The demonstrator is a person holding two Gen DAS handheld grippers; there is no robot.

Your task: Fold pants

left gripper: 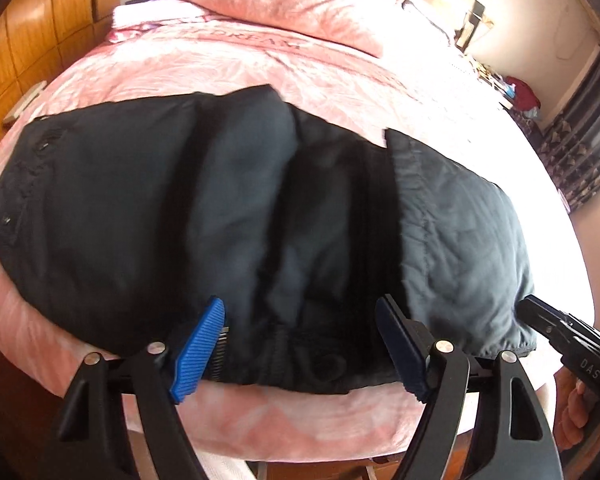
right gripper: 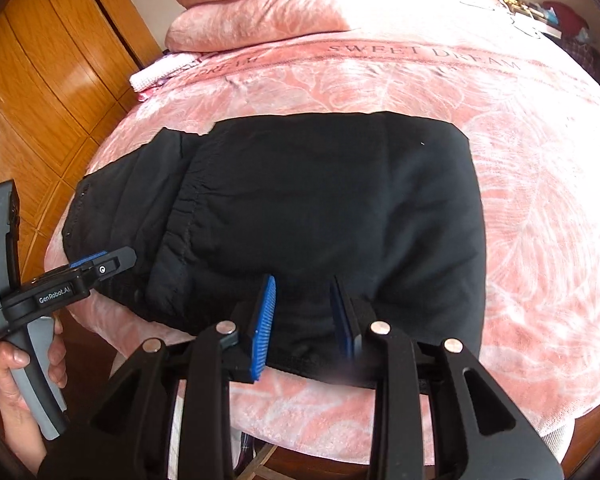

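Pants point(left gripper: 260, 216), dark and folded into a thick bundle, lay across the near edge of the pink bed cover point(left gripper: 228, 64) in the left wrist view. Left gripper point(left gripper: 300, 340) hung just over the bundle's near hem w/ jaws spread wide, blue pads point(left gripper: 200, 348) either side of the fabric edge, nothing pinched btwn them. One folded flap w/ a stitched hem lay on top toward the right. Right gripper point(left gripper: 572, 348) showed at the far right edge, black body only; couldn't tell its jaw state from here. Pink pillow point(left gripper: 284, 4) sat at the far end, wooden wardrobe point(left gripper: 32, 52) to the left.

Right wrist view: pants point(right gripper: 324, 216) sat as a black rectangle-ish stack near the bed's front edge, elastic waistband part bunched on the left side. Right gripper point(right gripper: 304, 324) was over the near hem, jaws apart, gap narrower than the other tool's, pads not clamping cloth. Left gripper point(right gripper: 100, 264) came in from the left, tips at the bundle's left end, held by a hand point(right gripper: 24, 376) on the grey handle. Bed cover point(right gripper: 540, 200) read "SWEET DREAM" further back.
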